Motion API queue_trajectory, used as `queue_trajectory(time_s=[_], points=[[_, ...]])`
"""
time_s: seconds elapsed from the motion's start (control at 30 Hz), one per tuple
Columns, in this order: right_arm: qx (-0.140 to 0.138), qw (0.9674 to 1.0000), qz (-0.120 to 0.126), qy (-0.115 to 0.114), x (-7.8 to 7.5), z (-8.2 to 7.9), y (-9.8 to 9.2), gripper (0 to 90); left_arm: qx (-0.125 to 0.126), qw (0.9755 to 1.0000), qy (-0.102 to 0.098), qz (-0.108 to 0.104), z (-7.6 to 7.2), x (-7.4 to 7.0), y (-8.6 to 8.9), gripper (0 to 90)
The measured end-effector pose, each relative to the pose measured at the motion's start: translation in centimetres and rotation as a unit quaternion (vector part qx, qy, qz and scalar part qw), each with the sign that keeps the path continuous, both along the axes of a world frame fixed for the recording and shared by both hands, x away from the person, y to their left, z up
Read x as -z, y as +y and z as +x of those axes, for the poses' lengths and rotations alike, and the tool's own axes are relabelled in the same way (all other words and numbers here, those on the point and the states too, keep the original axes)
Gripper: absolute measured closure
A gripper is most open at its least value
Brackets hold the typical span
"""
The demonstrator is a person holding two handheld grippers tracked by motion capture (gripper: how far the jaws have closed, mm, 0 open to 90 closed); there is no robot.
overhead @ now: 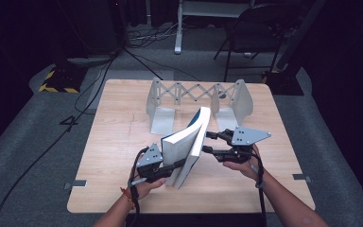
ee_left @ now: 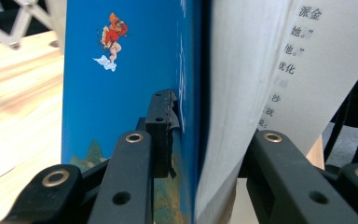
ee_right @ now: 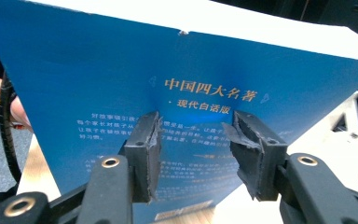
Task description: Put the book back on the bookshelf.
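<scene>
A thick book (overhead: pixel 187 144) with a blue cover stands tilted on its lower edge at the middle of the wooden table (overhead: pixel 118 142), its top leaning toward the far right. My left gripper (overhead: pixel 174 166) is shut on the book's near lower part. In the left gripper view, one jaw presses the blue front cover (ee_left: pixel 121 70) and the other sits behind the pages; the gripper (ee_left: pixel 209 135) clamps them. My right gripper (overhead: pixel 209 143) is open at the book's right side. Its fingertips (ee_right: pixel 193 135) rest close to the blue back cover (ee_right: pixel 98 70); whether they touch it is unclear.
A white expandable bookrack (overhead: pixel 198 94) with two upright metal ends stands at the table's far middle. Beyond the table are a dark chair (overhead: pixel 250 33), a white frame leg (overhead: pixel 178 28) and cables (overhead: pixel 94 80) on the grey floor. A hand (ee_right: pixel 9 109) with a wristband shows left of the book.
</scene>
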State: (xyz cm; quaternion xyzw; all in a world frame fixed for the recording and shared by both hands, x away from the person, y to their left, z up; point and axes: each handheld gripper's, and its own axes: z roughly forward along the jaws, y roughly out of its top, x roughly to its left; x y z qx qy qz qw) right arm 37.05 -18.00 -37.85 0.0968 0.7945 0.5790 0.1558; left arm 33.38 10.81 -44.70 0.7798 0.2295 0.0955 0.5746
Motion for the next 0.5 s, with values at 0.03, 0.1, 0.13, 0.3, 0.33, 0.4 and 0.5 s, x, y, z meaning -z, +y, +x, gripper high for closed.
queue_trajectory(time_s=[0.03, 0.1, 0.13, 0.3, 0.33, 0.4, 0.5], points=[[0.004, 1.0000, 0.002, 0.000, -0.1, -0.1, -0.5, 52.8, 0.004, 1.0000, 0.003, -0.003, 0.2, 0.0, -0.3, 69.3], [0.012, 0.9999, 0.001, -0.006, -0.3, -0.5, -1.5, 52.8, 0.010, 1.0000, 0.002, -0.001, 0.6, 0.0, -1.1, 68.7], [0.012, 0.9999, 0.001, -0.006, -0.3, -0.5, -1.5, 52.8, 0.013, 0.9999, 0.003, -0.003, 0.7, 0.0, -1.5, 68.7], [0.024, 0.9997, 0.001, -0.011, -0.5, -0.9, -2.5, 52.8, 0.017, 0.9998, 0.000, -0.001, 1.1, 0.0, -2.1, 66.5], [0.025, 0.9996, 0.002, -0.011, -0.4, -0.9, -2.5, 53.0, 0.015, 0.9999, 0.000, 0.000, 1.0, 0.0, -2.0, 65.4], [0.022, 0.9997, 0.001, -0.014, -0.5, -1.2, -2.3, 53.3, 0.014, 0.9998, -0.006, 0.015, 0.8, -0.2, -1.7, 62.5], [0.015, 0.9997, -0.004, -0.018, -0.5, -1.7, -1.7, 53.6, 0.009, 0.9998, -0.003, 0.020, 0.4, -0.3, -1.0, 59.3]])
